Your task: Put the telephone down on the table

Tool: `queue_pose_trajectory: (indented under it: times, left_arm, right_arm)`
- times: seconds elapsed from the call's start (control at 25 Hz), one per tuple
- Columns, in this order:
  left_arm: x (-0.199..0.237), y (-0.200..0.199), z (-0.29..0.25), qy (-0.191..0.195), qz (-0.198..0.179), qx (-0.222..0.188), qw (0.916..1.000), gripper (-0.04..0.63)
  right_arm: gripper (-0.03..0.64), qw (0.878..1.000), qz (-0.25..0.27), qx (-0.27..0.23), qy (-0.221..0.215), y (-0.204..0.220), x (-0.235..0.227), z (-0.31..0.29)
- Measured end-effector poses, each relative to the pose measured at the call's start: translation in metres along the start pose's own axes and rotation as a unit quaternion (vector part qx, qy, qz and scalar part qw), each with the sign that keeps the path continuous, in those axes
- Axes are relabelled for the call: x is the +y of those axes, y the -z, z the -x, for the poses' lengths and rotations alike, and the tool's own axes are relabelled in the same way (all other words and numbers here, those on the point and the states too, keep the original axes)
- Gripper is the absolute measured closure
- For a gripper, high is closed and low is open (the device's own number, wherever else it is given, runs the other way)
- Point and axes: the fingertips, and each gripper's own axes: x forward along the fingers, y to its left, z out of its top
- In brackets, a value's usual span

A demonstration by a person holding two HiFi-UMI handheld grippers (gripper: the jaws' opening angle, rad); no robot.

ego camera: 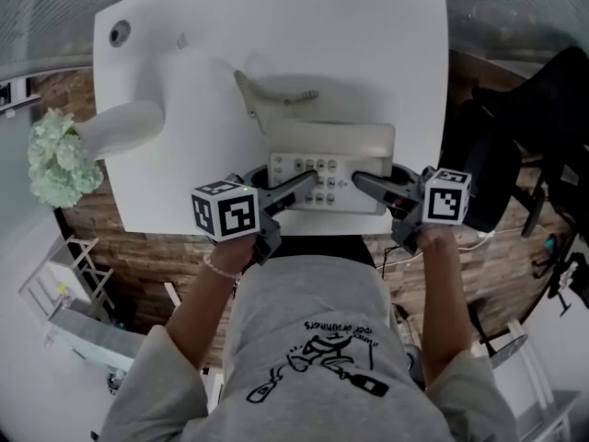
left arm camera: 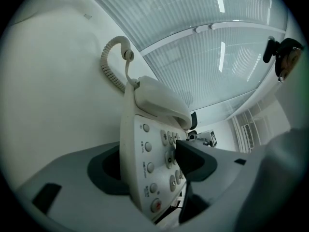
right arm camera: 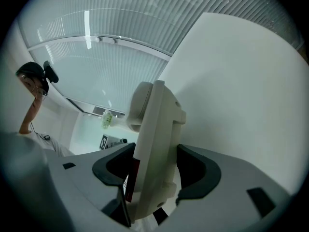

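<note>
At the far left, a bunch of pale green-white flowers (ego camera: 57, 166) sticks out of a white, smooth-sided vase (ego camera: 124, 127) that lies on its side at the left edge of a white rectangular table (ego camera: 368, 44).

The left gripper (ego camera: 296, 188), grey with dark pads and a black-and-white marker cube, is clamped on the left side of a cream plastic desk telephone (ego camera: 331, 159). One pad presses on the keypad face and the other sits under the base, so the jaws stand fairly wide.

The telephone is at the table's near edge, held between both tools. Its handset sits in the cradle and a coiled cord (ego camera: 276, 95) trails away across the tabletop. The views do not show whether the base touches the table.

The right gripper (ego camera: 370, 184), a matching tool, grips the telephone's right side with a pad on each face.

At the far right, a black office chair (ego camera: 515, 155) stands on a wood-plank floor (ego camera: 156, 256).
</note>
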Motion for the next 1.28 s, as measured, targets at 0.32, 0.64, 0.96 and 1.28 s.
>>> queue_pose_trajectory:
  times: [0.32,0.64,0.96,1.28]
  left_arm:
    - [0.01,0.003,-0.007,-0.009,-0.007,-0.001,0.9999,0.31]
    - [0.016,0.008,-0.008,-0.034,-0.027,0.007,0.999,0.304]
    - [0.02,0.01,-0.008,-0.092,-0.077,0.02,0.9926,0.275]
    - [0.025,0.009,-0.007,-0.125,-0.096,0.015,0.9875,0.253]
  right_arm:
    - [0.322,1.0,0.004,0.002,0.003,0.002,-0.013,-0.004]
    - [0.322,1.0,-0.002,0.008,0.006,0.01,-0.024,-0.008]
    - [0.322,1.0,0.008,0.01,0.014,0.014,-0.028,-0.007]
    - [0.322,1.0,0.016,0.009,0.021,0.012,-0.03,-0.008]
